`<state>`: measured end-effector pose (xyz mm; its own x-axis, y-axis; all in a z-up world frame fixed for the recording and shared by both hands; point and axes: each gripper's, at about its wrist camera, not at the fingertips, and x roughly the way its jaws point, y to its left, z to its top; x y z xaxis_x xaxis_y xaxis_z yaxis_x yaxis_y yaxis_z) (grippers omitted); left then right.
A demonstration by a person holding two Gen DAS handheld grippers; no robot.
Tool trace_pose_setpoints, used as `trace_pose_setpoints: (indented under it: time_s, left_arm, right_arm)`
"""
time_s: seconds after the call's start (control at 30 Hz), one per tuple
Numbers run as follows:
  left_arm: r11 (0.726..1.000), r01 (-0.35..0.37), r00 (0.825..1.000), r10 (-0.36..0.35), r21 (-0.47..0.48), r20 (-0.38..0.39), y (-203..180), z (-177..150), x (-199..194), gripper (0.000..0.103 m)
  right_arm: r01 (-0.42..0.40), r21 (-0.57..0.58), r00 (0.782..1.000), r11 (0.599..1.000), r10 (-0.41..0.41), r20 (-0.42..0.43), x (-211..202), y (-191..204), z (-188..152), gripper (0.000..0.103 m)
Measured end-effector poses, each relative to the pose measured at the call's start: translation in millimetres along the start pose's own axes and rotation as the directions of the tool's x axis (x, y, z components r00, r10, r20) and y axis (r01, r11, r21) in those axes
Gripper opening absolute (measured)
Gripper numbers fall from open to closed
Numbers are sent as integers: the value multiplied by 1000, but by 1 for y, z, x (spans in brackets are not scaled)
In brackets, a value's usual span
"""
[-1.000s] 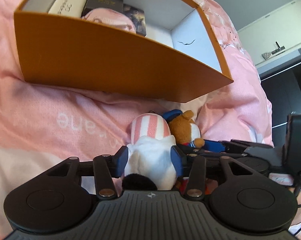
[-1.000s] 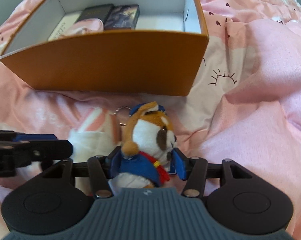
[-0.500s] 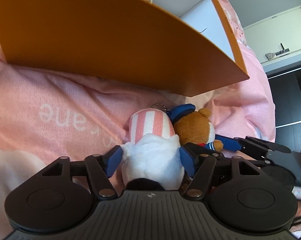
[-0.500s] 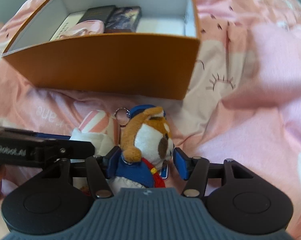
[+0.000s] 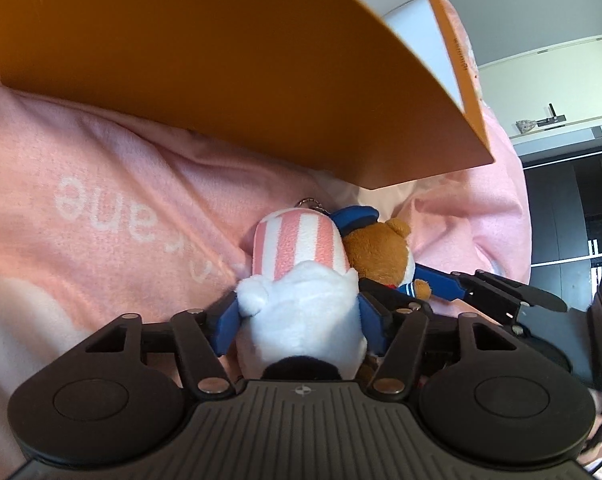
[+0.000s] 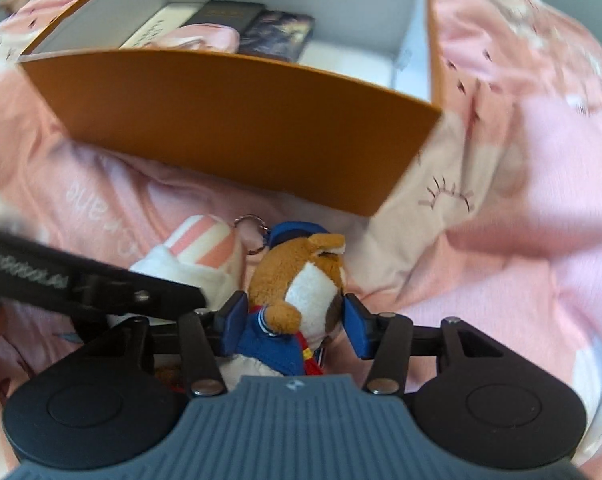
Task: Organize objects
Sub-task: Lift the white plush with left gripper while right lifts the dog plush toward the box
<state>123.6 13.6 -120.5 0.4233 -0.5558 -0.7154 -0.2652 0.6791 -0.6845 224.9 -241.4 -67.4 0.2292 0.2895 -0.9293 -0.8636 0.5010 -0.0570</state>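
My left gripper (image 5: 299, 326) is shut on a white plush with a pink-striped cap (image 5: 297, 268), low over the pink blanket. My right gripper (image 6: 297, 326) is shut on a brown bear plush in a blue cap and jacket (image 6: 301, 288). The two plush toys touch side by side; the bear also shows in the left wrist view (image 5: 381, 256) and the striped plush in the right wrist view (image 6: 199, 254). A key ring (image 6: 251, 226) sits between their heads. An orange box with white inside (image 6: 237, 120) stands just beyond them, its near wall close.
The box holds a white pack (image 6: 157, 28), two dark packs (image 6: 229, 14) and a pink item (image 6: 205, 38); its right part shows bare floor (image 6: 341, 58). The rumpled pink blanket (image 6: 501, 240) lies all around. A white cabinet (image 5: 553, 96) stands at the far right.
Both grippers have moved forward toward the box with the plush toys in them. The box wall now looms larger in the left view and hides the contents there.
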Motion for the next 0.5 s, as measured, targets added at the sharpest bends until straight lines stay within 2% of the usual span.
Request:
trace_pose_setpoints:
  time_s: [0.13, 0.27, 0.37, 0.5]
  left_arm:
    - [998, -12, 999, 10, 56, 31, -9, -4, -14, 68]
    - [989, -53, 994, 40, 136, 99, -21, -7, -37, 68]
    - [975, -105, 984, 74, 196, 163, -35, -6, -56, 68]
    - [966, -104, 975, 52, 236, 216, -52, -4, -80, 68]
  right_arm:
    - [-49, 100, 999, 994, 49, 7, -5, -15, -2, 47]
    - [-128, 206, 991, 970, 119, 55, -19, -28, -5, 45]
    - [-168, 226, 984, 960, 147, 105, -36, -31, -3, 44]
    - [-201, 214, 971, 956, 166, 171, -63, -33, 3, 44]
